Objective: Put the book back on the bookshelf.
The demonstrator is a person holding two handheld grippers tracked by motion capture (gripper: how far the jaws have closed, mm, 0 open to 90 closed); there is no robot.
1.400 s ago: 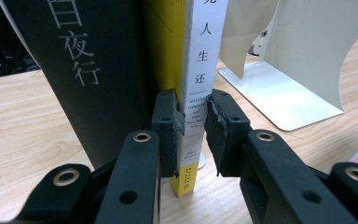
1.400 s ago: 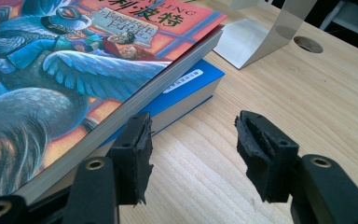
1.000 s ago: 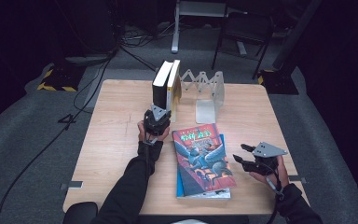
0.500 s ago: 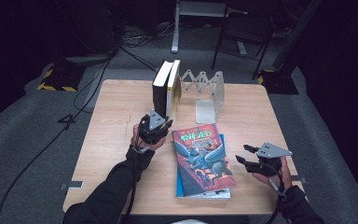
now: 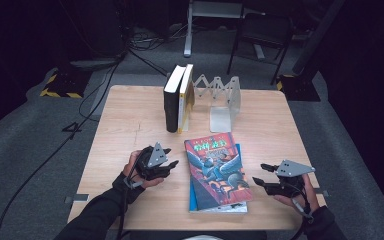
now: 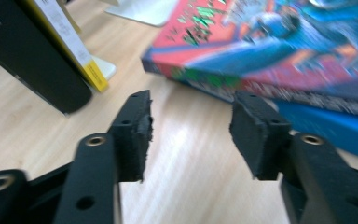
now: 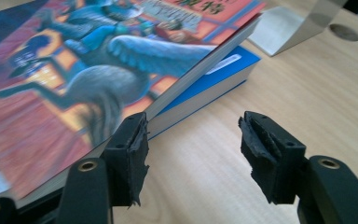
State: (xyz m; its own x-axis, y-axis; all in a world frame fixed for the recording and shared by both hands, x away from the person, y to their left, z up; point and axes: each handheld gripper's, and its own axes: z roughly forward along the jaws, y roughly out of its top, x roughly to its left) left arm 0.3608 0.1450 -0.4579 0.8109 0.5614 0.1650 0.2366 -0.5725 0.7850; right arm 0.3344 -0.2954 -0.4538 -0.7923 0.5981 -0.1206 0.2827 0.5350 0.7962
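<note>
Two books lie stacked near the table's front: a colourful illustrated book (image 5: 216,165) (image 6: 284,51) (image 7: 74,60) on top of a blue book (image 5: 195,192) (image 6: 326,126) (image 7: 209,79). My left gripper (image 5: 169,166) (image 6: 191,112) sits just left of the stack, pointing at its spine side. Its jaws have just been opening and nothing is between them. My right gripper (image 5: 261,175) (image 7: 193,130) hovers open to the right of the stack, apart from it, its left jaw close to the top book's edge.
A black book (image 5: 171,100) (image 6: 32,51) and a yellow-spined book (image 5: 185,95) (image 6: 70,42) stand upright at the table's back middle. A white folding bookend rack (image 5: 222,102) (image 7: 284,28) stands to their right. Bare wood table (image 5: 130,125) lies to the left.
My left gripper has drawn back from the upright books toward the person and opened its jaws. The right gripper has barely moved.
</note>
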